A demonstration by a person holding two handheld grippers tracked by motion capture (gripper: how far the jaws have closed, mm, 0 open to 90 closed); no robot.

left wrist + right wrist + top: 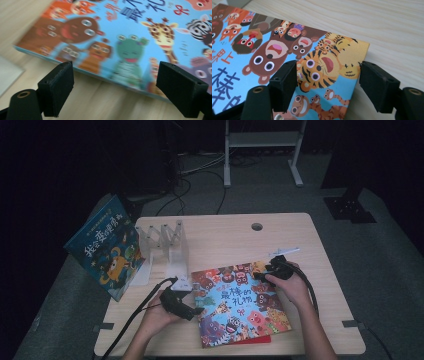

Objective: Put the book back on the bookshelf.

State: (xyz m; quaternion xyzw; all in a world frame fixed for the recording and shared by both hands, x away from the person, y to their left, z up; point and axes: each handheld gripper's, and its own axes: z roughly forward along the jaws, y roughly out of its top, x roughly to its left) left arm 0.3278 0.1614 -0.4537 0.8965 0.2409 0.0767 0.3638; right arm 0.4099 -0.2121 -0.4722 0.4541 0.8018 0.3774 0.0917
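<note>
Left tongs (196,311), jaws spread wide and empty, hover at the left edge of a colourful animal picture book (239,304) lying flat on the wooden bench (225,232). Right tongs (260,271), also spread, straddle the book's far right corner, gripping nothing.

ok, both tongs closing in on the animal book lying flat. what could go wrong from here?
1. The animal book lies flat on the table; the open left tongs face its thin edge and may push it along rather than get under it.
2. The open right tongs straddle just the corner, so a pinch there may bend the cover.
3. A red book lies underneath; it could get dragged along.
</note>
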